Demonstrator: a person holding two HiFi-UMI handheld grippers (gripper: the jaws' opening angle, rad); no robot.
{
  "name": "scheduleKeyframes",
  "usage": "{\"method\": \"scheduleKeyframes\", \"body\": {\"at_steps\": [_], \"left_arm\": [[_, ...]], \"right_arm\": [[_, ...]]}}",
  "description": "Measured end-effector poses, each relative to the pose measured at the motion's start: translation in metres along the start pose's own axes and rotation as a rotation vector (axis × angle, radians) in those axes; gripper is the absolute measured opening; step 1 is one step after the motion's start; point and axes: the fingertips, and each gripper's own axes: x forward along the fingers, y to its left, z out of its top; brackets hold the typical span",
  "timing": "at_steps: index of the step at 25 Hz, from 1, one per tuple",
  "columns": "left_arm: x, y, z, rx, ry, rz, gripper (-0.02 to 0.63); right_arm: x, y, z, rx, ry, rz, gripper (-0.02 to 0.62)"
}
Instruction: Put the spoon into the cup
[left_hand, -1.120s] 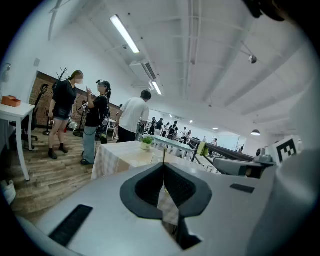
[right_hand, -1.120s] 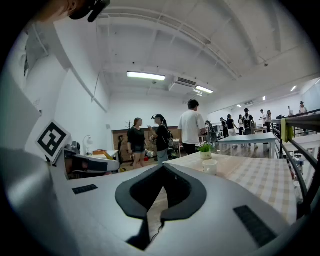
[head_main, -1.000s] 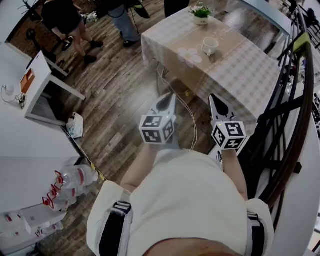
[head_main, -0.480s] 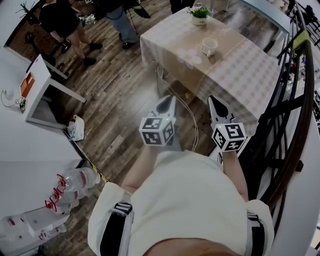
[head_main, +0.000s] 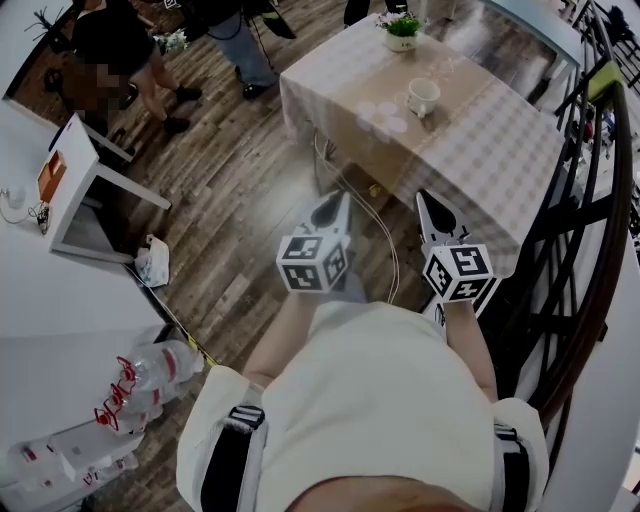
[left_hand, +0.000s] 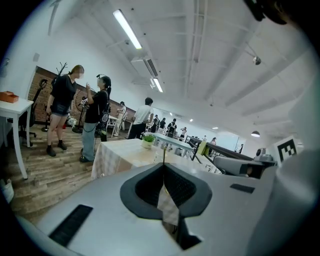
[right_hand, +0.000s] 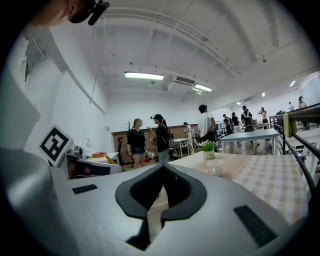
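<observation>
A white cup (head_main: 423, 96) stands on the table with the checked cloth (head_main: 500, 150), near a small potted plant (head_main: 402, 27). I cannot make out a spoon in any view. My left gripper (head_main: 333, 200) and right gripper (head_main: 427, 197) are held side by side in front of the person's body, above the wooden floor and short of the table's near edge. Both are shut with nothing between the jaws. In the right gripper view the cup (right_hand: 215, 167) lies ahead to the right of the gripper (right_hand: 163, 165). The left gripper (left_hand: 164, 164) points at the table (left_hand: 125, 152).
A dark metal railing (head_main: 590, 200) runs along the right. A white desk (head_main: 80, 190) and packed water bottles (head_main: 150, 365) are at the left. Two people (head_main: 120, 40) stand beyond the table's far left. A cable (head_main: 385, 240) trails across the floor under the table.
The person has edged a little towards the table, carrying both grippers along. Both stay shut and level.
</observation>
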Motion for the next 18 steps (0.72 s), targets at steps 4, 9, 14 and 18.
{"method": "scheduleKeyframes", "body": {"at_steps": [4, 9, 14, 18], "left_arm": [[0.013, 0.015, 0.01, -0.003, 0.005, -0.014, 0.005], [0.034, 0.032, 0.025, -0.005, 0.012, -0.035, 0.005], [0.056, 0.056, 0.046, -0.005, 0.014, -0.054, 0.005], [0.073, 0.073, 0.064, -0.003, 0.012, -0.073, 0.005]], "right_arm": [[0.019, -0.002, 0.004, 0.012, -0.006, -0.014, 0.0], [0.046, -0.007, 0.006, 0.029, -0.003, -0.037, 0.0], [0.082, -0.007, 0.015, 0.027, 0.001, -0.046, 0.001], [0.108, -0.009, 0.027, 0.018, -0.009, -0.056, 0.0]]}}
